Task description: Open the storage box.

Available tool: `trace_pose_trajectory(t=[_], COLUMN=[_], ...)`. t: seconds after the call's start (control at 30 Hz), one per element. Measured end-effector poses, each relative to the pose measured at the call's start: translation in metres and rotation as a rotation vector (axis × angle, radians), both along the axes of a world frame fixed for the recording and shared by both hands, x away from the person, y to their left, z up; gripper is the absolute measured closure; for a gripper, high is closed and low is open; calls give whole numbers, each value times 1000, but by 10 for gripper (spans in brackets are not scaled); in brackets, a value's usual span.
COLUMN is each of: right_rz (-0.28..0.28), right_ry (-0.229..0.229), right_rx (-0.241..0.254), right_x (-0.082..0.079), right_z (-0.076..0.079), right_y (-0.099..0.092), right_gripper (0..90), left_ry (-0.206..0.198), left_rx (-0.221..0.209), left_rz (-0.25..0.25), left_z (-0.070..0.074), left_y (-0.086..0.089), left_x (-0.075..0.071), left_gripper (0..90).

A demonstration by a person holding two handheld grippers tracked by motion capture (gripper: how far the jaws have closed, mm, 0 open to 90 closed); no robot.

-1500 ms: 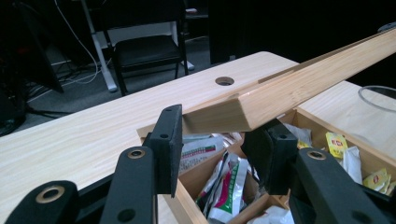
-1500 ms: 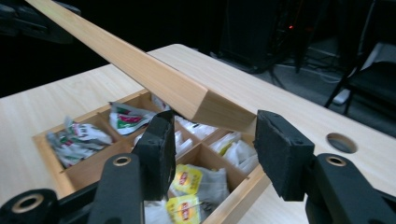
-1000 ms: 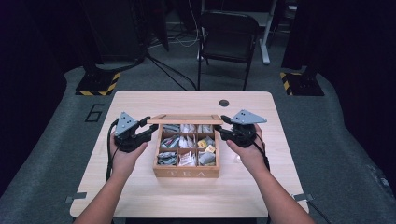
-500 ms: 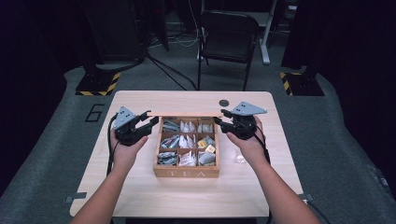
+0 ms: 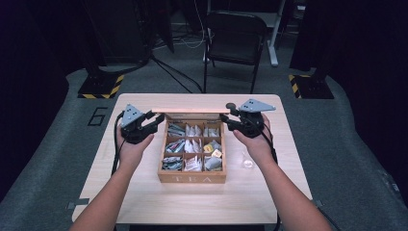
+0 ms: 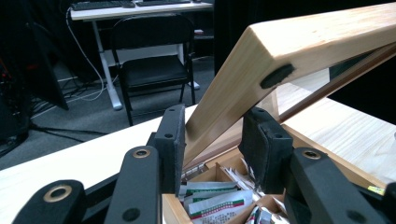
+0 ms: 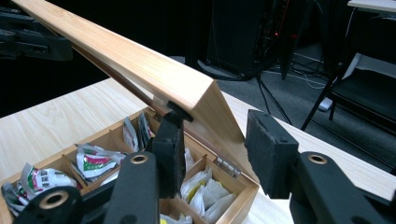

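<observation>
At frame centre, the left gripper has just been closing on the raised pale wooden lid of the nine-compartment wooden tea box, pads pressing its left edge. The right gripper stands open around the lid's right end.

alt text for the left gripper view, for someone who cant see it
A raised wooden lid slants between the left gripper's two black pads, above a wooden tea box of packets. Behind stand a black chair and a white desk.
</observation>
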State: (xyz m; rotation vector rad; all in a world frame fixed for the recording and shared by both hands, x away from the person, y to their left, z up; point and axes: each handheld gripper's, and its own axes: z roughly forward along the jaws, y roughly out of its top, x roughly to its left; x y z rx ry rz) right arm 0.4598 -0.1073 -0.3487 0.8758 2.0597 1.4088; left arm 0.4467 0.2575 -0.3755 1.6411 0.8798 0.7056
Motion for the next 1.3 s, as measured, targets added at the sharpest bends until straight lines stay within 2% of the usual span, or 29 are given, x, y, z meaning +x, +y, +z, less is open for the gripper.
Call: trace_pose_trajectory(t=[0.17, 0.43, 0.63, 0.93, 1.3], right_rz=[6, 3, -8, -14, -29], right_ry=[13, 14, 34, 38, 50], right_rx=[20, -1, 13, 7, -9], right_x=[7, 17, 22, 30, 47], right_z=[3, 9, 8, 4, -9], right_y=[-1, 2, 3, 1, 6], right_gripper=[563, 548, 543, 550, 568], left_ry=[6, 16, 21, 27, -1], left_rx=[-9, -33, -33, -48, -77], left_rz=[-2, -4, -2, -9, -7], left_z=[3, 6, 9, 11, 9], left_y=[1, 2, 1, 2, 3], left_x=[6, 14, 18, 24, 33], left_gripper=[605, 606, 607, 606, 604])
